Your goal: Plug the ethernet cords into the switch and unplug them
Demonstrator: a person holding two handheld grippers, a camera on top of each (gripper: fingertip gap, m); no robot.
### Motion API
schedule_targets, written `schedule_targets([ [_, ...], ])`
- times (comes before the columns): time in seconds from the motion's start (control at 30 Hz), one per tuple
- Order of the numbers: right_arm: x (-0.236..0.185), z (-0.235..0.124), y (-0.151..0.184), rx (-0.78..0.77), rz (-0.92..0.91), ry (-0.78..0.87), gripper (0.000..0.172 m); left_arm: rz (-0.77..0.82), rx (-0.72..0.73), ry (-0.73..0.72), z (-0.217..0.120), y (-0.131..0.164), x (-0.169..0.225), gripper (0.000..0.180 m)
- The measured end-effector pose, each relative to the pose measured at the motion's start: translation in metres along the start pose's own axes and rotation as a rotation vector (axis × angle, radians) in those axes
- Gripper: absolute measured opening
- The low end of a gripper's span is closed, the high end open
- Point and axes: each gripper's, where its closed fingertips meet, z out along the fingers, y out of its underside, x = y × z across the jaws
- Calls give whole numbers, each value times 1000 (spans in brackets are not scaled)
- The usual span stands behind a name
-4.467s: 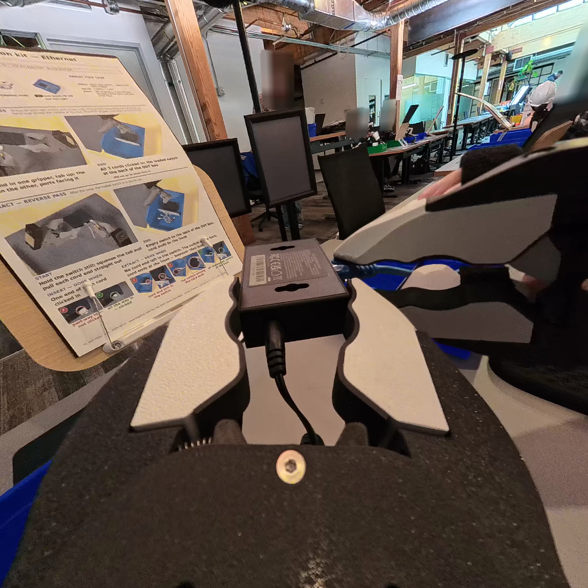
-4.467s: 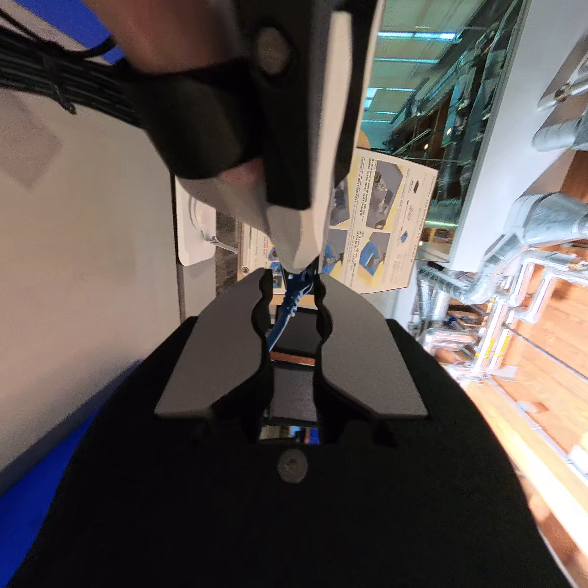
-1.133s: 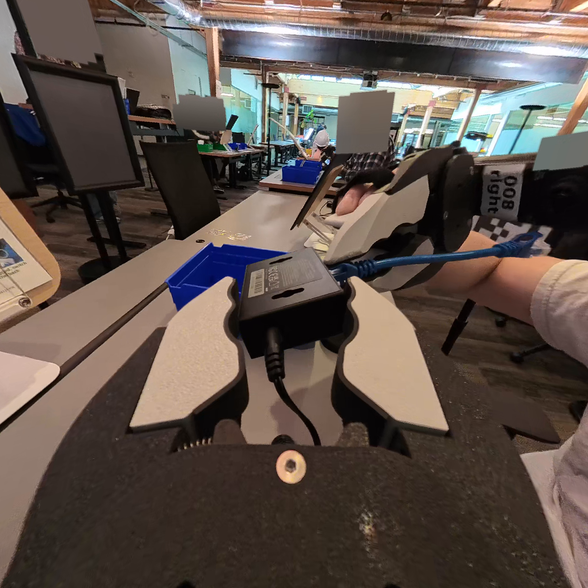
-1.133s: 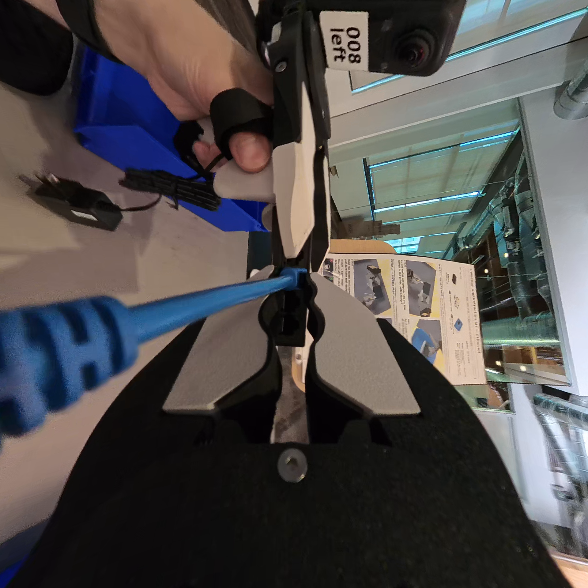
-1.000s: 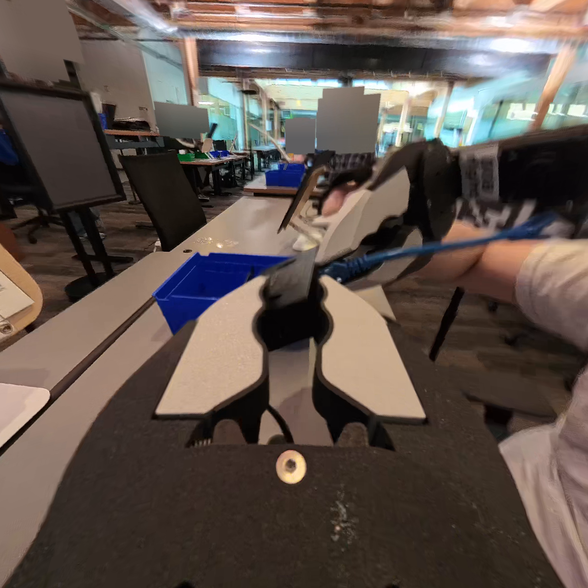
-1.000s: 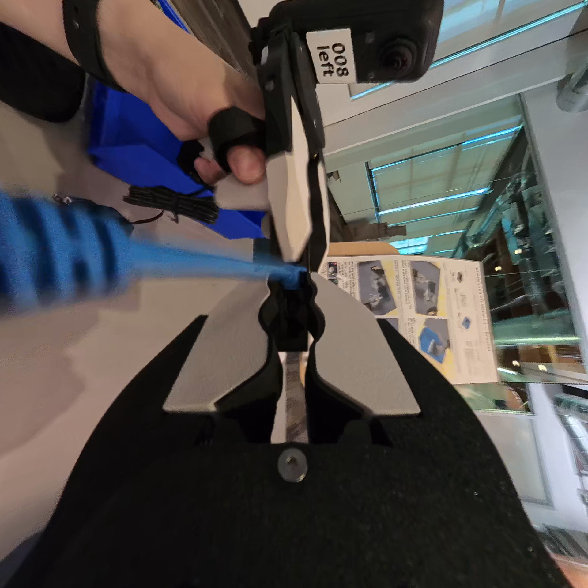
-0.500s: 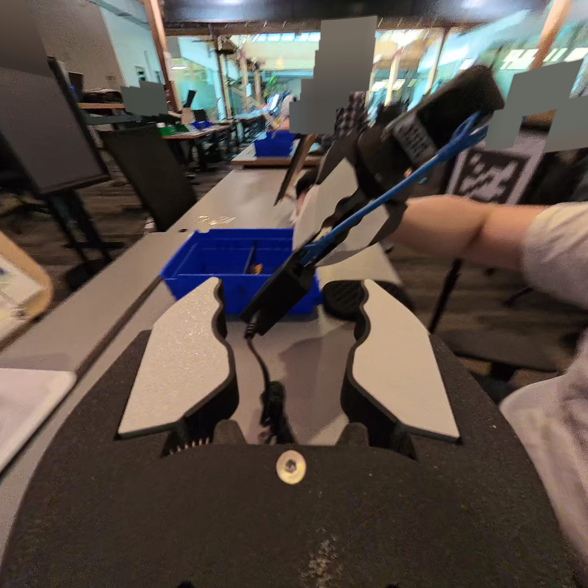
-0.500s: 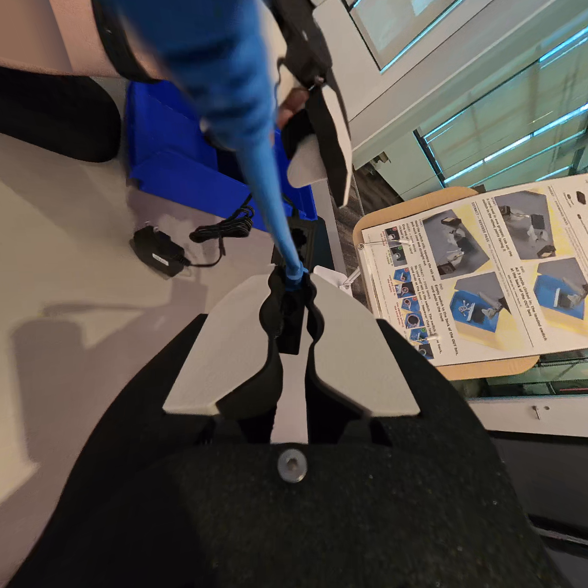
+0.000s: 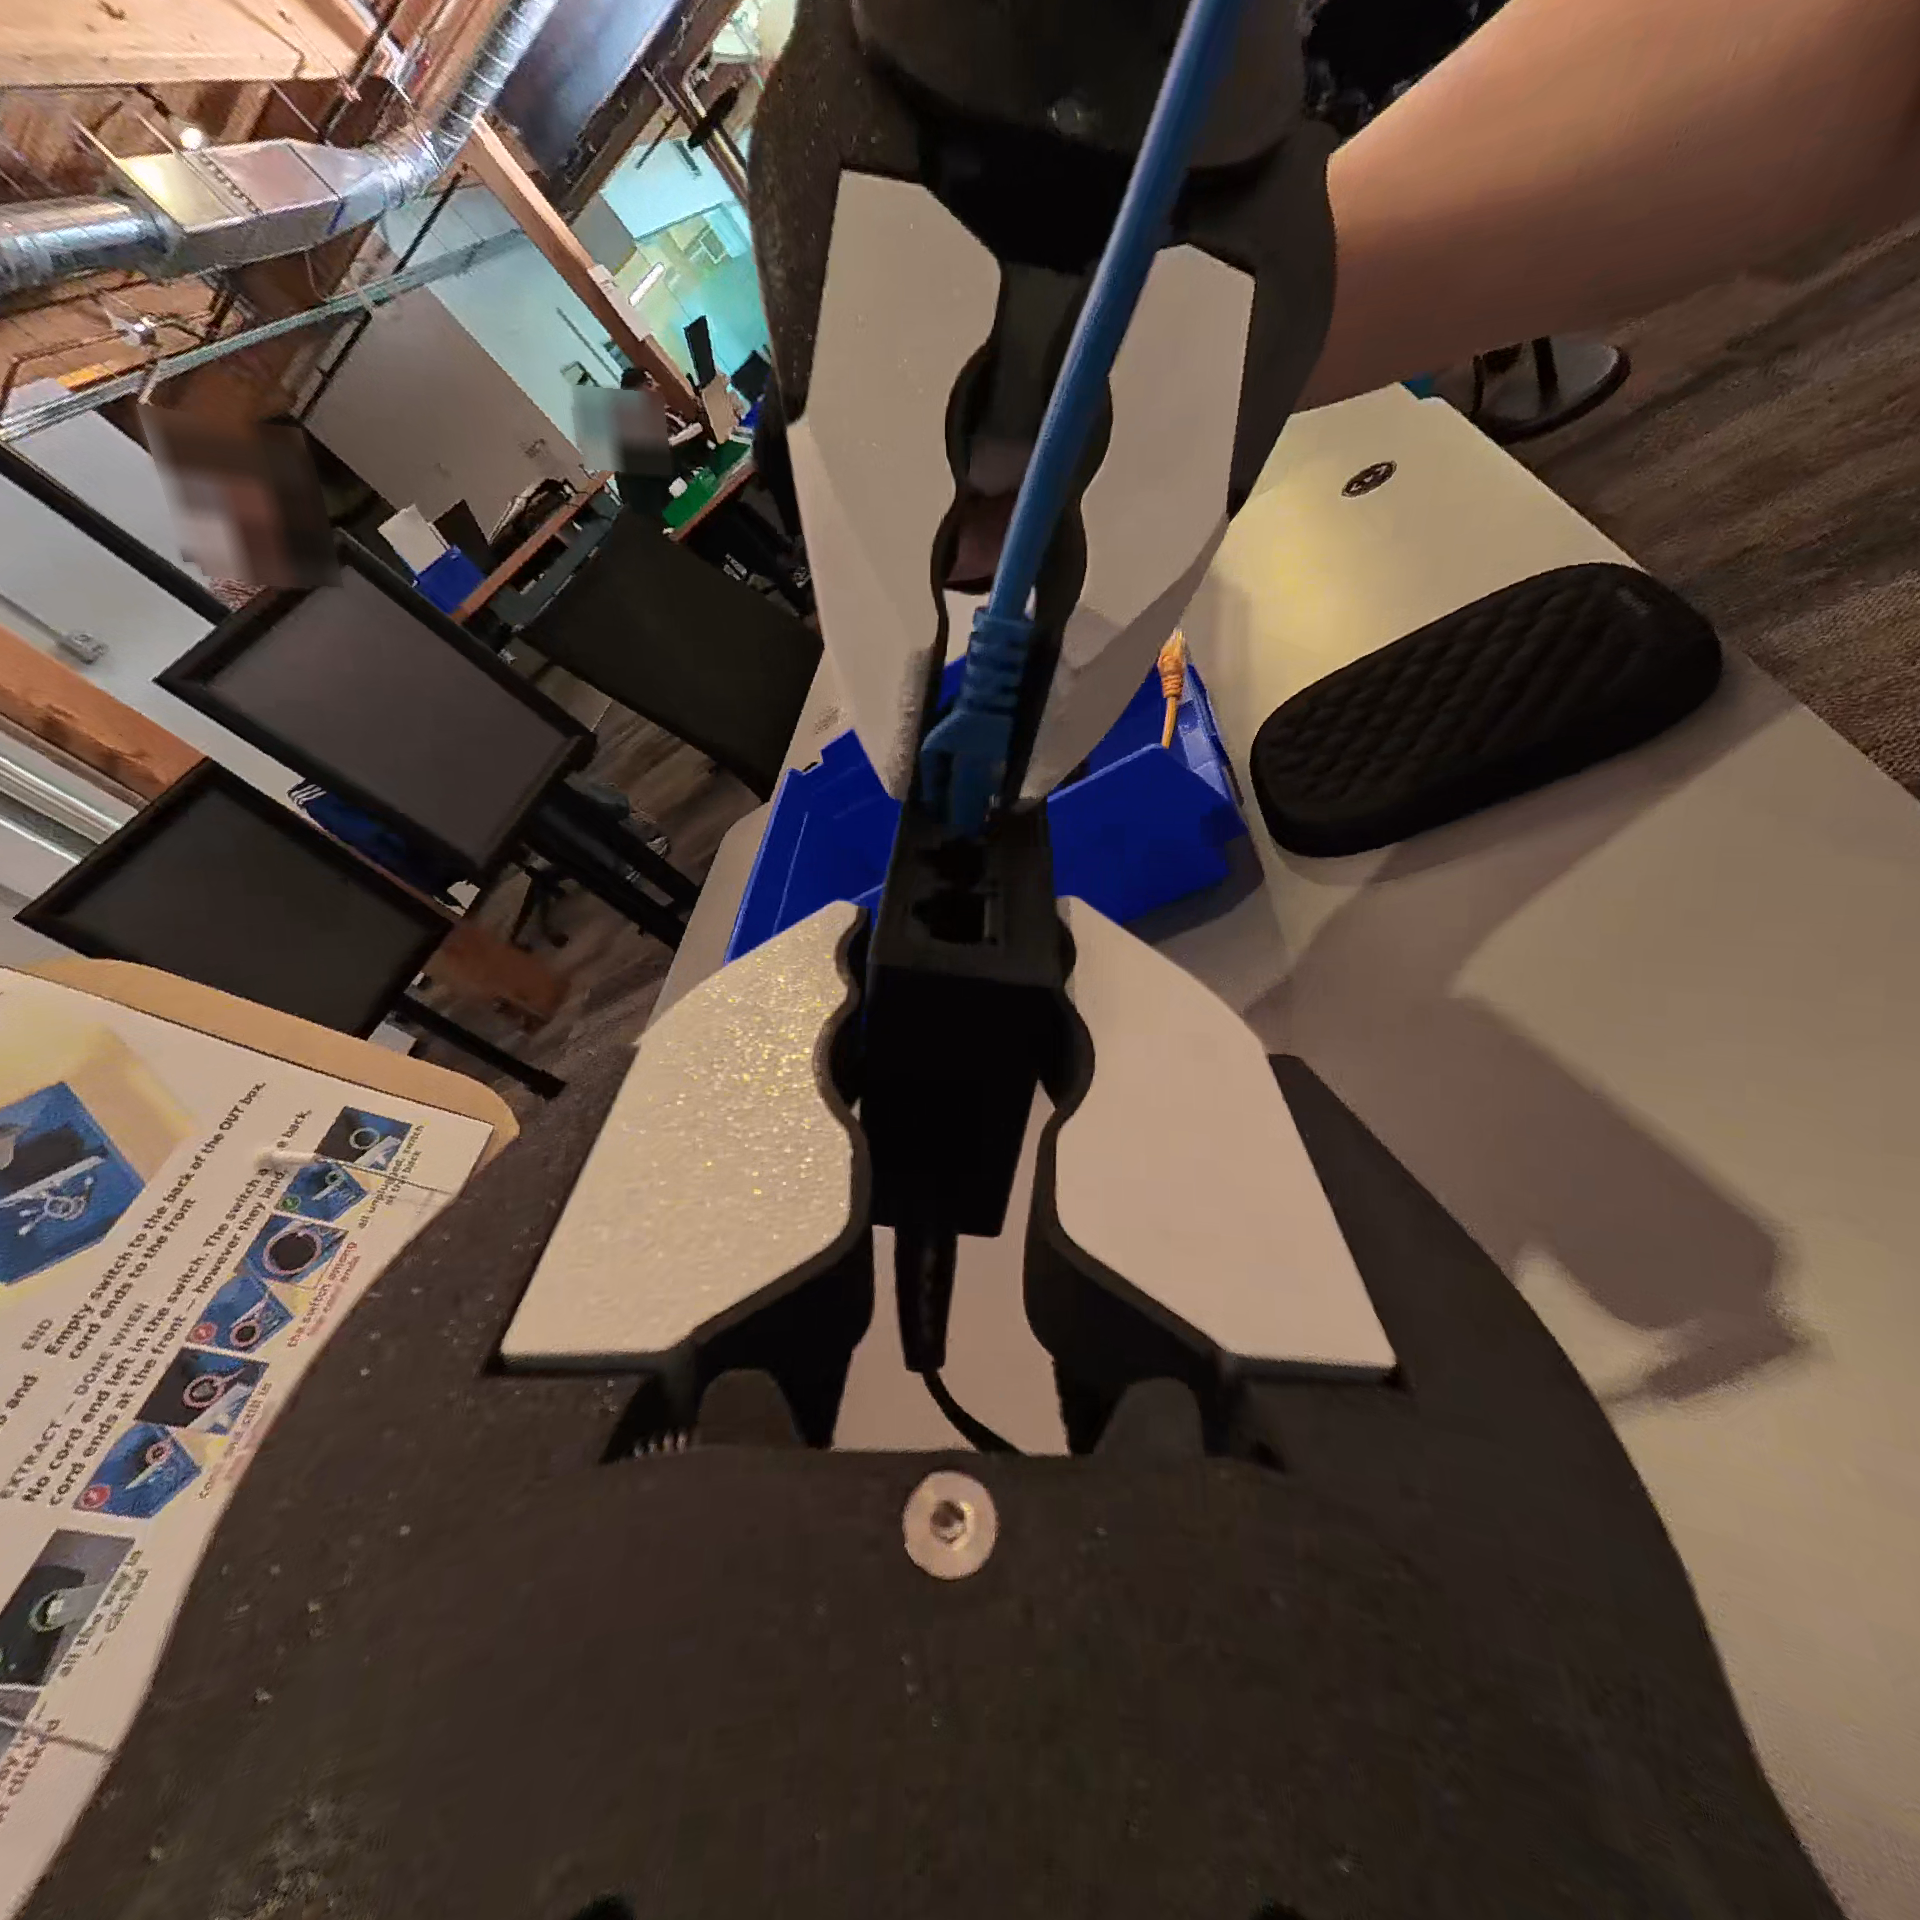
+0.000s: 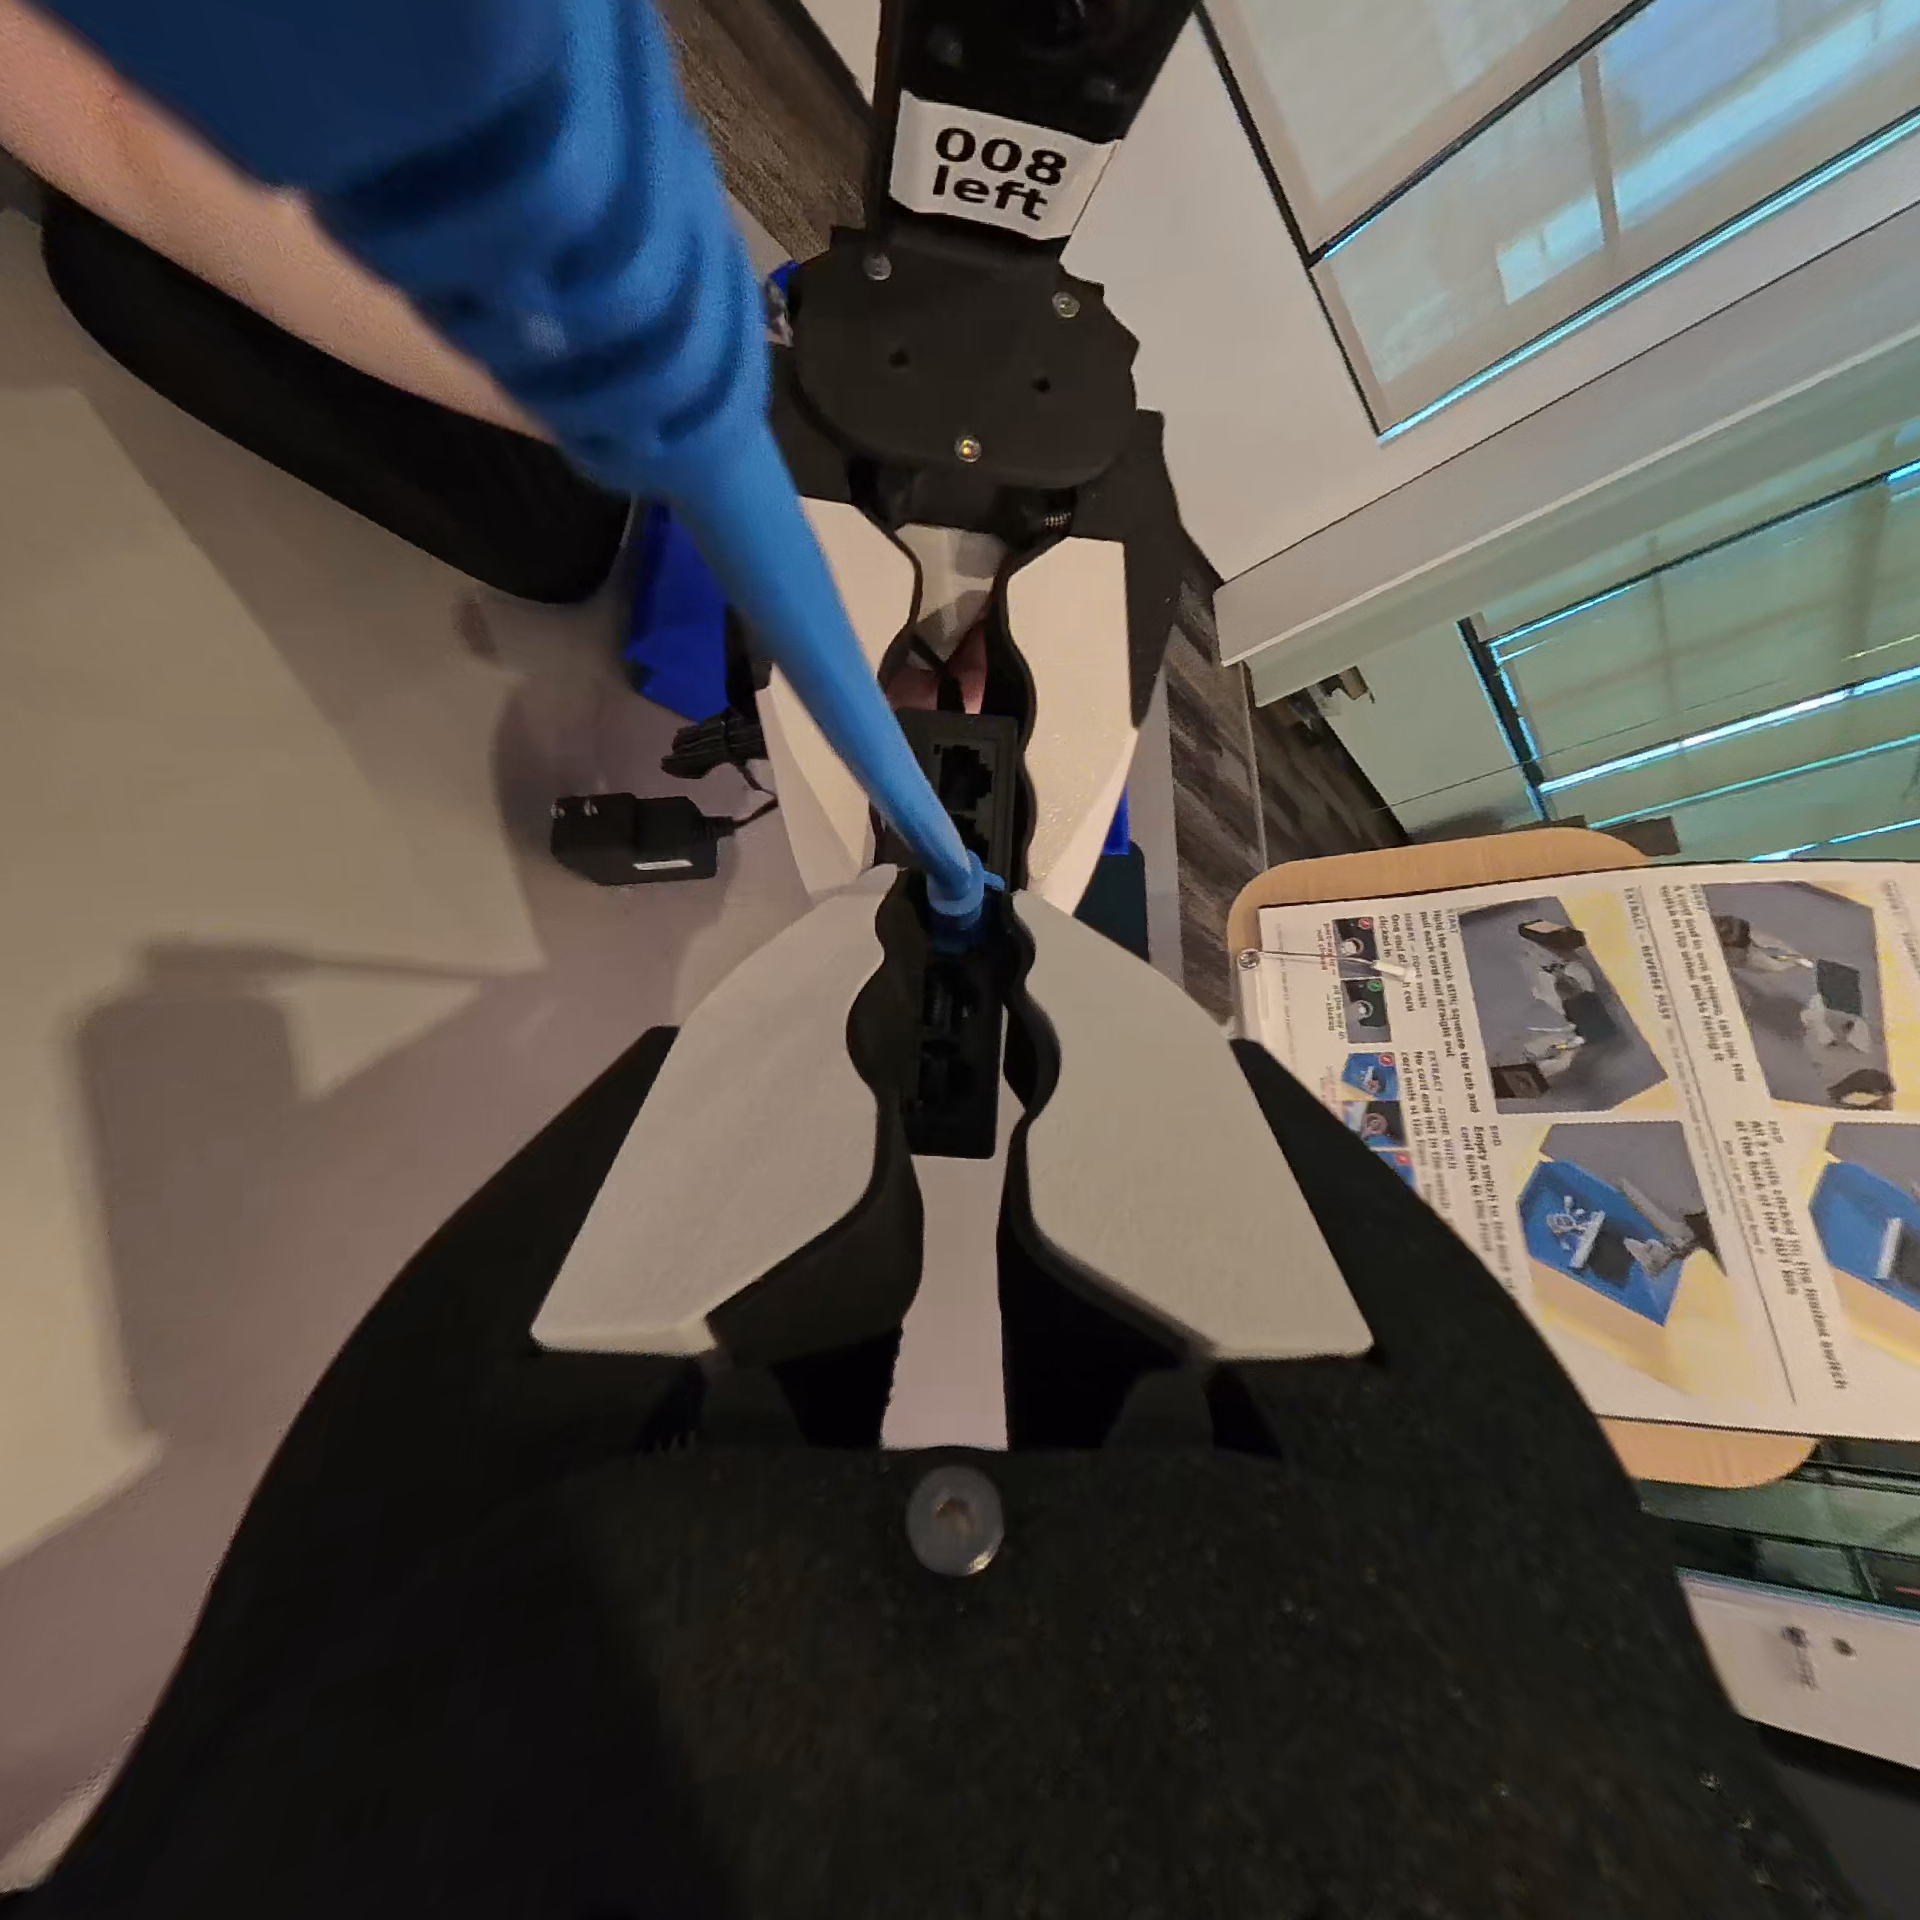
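The left hand-held gripper (image 9: 961, 935) has re-clamped the black switch (image 9: 961, 1039) edge-on, ports facing the right hand-held gripper (image 10: 956, 914), which pinches the blue plug (image 9: 977, 707), still seated and ready to pull

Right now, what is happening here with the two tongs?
A person works with two handheld tongs above a grey table. The left tongs clamp a black switch by its sides, ports facing the other hand. The right tongs pinch the plug of a blue ethernet cord at one port.
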Motion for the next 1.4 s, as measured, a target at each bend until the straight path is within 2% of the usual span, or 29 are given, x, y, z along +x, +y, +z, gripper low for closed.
schedule_targets([
  [0.17,-1,0,6,-22,39,-50,13,68,-81,-45,3,7,-1,29],
  [0.47,-5,2,11,-112,9,-105,14,33,-94,-10,4,9,2,28],
  [0.63,-5,0,7,-98,53,-120,12,16,-76,17,4,5,6,29],
  [0.73,-8,1,2,-57,94,-142,12,61,-79,-12,12,6,8,35],
  [0.8,-15,6,9,-108,78,-175,12,83,-139,-21,21,16,12,34],
  [0.93,-12,2,10,-72,149,-180,12,-23,-102,7,25,14,13,32],
  [1.03,-16,1,14,-60,208,-209,12,-40,-165,27,27,20,17,31],
  [1.2,-23,-1,18,-89,278,-262,12,-122,-185,112,32,25,28,31],
  [1.4,-25,-4,21,-123,301,-271,12,-135,-226,112,35,27,32,30],
])
